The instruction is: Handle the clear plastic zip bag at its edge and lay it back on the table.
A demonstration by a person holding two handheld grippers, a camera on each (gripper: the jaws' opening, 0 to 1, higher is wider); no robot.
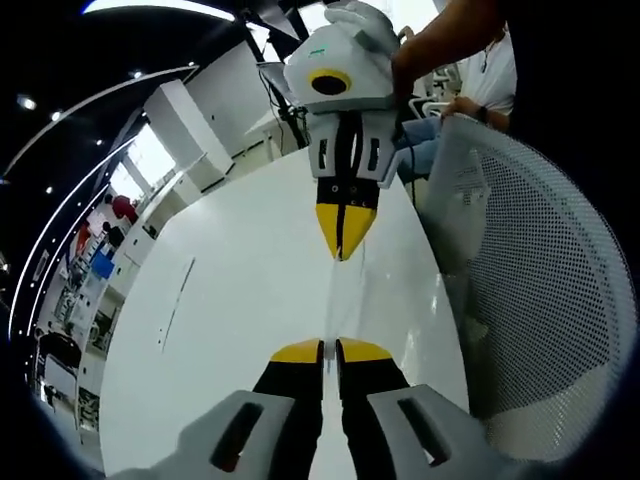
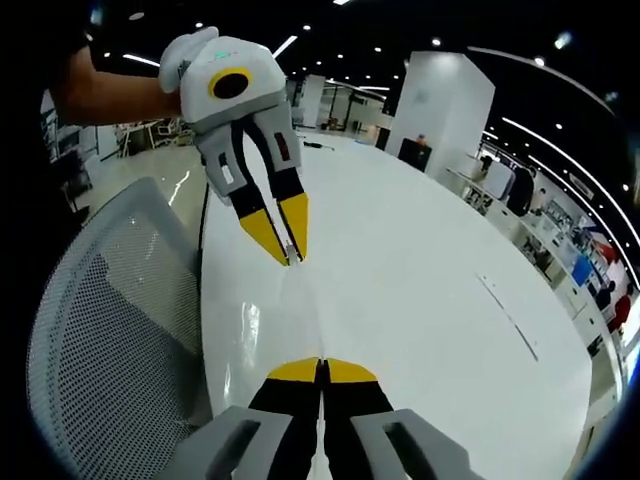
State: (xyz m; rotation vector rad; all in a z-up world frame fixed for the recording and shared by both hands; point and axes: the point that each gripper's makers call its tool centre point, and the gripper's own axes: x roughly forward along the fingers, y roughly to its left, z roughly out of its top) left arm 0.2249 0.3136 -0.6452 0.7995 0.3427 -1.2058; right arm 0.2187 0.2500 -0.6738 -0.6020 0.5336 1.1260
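Glossy white and smooth, the bench (image 1: 240,300) curves away under bright ceiling strips, with a chair's grey perforated mesh back (image 1: 540,300) standing just beside its edge. I see the clear plastic zip bag (image 1: 344,290) as a thin, nearly invisible film, stretched taut above the bench; only faint glints and a pale crease mark it. Its long axis runs straight from one tool to the other, along the bench's near edge.

In the left gripper view, my left tool (image 1: 330,352) has its yellow-tipped black jaws pressed together on the near end of the bag, and the right tool (image 1: 344,245) faces me from across, its yellow tips closed to a point on the far end. In the right gripper view the same holds mirrored: the right tool (image 2: 322,368) is pinched together on the film's edge, and the left tool (image 2: 290,250) opposite grips the other end, its white housing held by a person's hand. The bag (image 2: 305,310) hangs between them as a narrow translucent strip, over the bench (image 2: 420,290) beside the mesh chair (image 2: 110,330).
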